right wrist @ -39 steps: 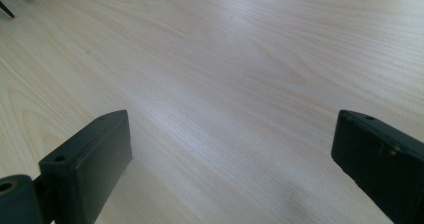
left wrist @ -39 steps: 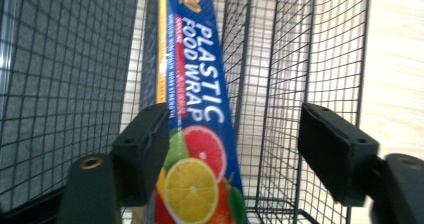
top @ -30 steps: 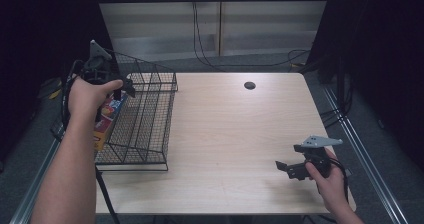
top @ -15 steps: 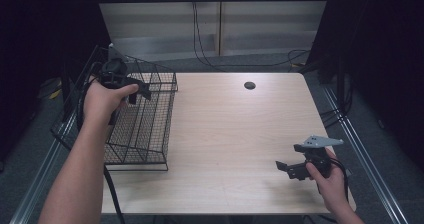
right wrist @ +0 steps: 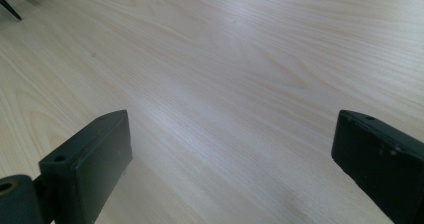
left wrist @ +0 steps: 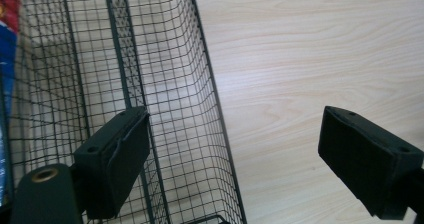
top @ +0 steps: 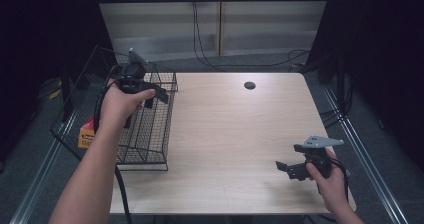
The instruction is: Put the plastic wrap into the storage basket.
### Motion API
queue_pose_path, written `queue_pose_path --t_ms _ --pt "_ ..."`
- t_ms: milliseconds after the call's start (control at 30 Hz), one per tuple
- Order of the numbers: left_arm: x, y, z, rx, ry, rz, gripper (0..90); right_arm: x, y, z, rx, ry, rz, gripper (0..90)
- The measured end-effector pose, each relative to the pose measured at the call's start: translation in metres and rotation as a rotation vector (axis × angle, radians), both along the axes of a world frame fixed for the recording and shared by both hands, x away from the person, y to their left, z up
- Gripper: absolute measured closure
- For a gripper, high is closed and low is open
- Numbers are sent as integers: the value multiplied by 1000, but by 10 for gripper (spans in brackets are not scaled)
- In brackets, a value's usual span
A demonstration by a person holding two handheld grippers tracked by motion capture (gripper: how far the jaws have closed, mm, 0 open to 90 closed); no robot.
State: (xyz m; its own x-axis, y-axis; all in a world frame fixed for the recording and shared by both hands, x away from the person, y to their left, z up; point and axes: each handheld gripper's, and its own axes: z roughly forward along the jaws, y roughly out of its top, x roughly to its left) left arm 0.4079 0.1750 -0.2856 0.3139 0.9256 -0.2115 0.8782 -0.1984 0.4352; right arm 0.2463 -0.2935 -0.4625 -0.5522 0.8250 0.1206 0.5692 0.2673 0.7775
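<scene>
The wire basket [top: 145, 126] stands at the left edge of the table [top: 235, 134], its long axis running from the person's side toward the far side, and part of its frame overhangs the table's left edge. In the left gripper view its mesh wall [left wrist: 165, 109] rises between the two jaws: one jaw sits inside the basket's line, the other over bare wood to the table side of it.

The left gripper [top: 150, 91] hovers over the far right rim of the basket, jaws spread wide and holding nothing. My judgement is that the coming move turns on this straddle: the rim lies directly below and between the jaws, so a short descent and a closing would take the wall. Contact with the mesh cannot be confirmed.

The right gripper [top: 290, 168] is well away from the basket, low over the near right part of the table, jaws likewise released and empty; the right gripper view shows bare wood between them. The left hand [top: 120, 104] is plainly the nearer one.

Beyond the basket's left side lies a yellow and red package [top: 86, 133], partly screened by mesh and by the forearm; its label is unreadable, and whether it sits inside the basket cannot be told. A dark round hole [top: 249, 85] marks the far side of the table.
</scene>
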Motion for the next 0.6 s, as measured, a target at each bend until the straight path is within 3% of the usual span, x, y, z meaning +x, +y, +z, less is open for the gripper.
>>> queue_pose_path --t_ms 600 --pt "-10 -29 -14 -23 -13 -105 129 0 1 0 -2 8 11 27"
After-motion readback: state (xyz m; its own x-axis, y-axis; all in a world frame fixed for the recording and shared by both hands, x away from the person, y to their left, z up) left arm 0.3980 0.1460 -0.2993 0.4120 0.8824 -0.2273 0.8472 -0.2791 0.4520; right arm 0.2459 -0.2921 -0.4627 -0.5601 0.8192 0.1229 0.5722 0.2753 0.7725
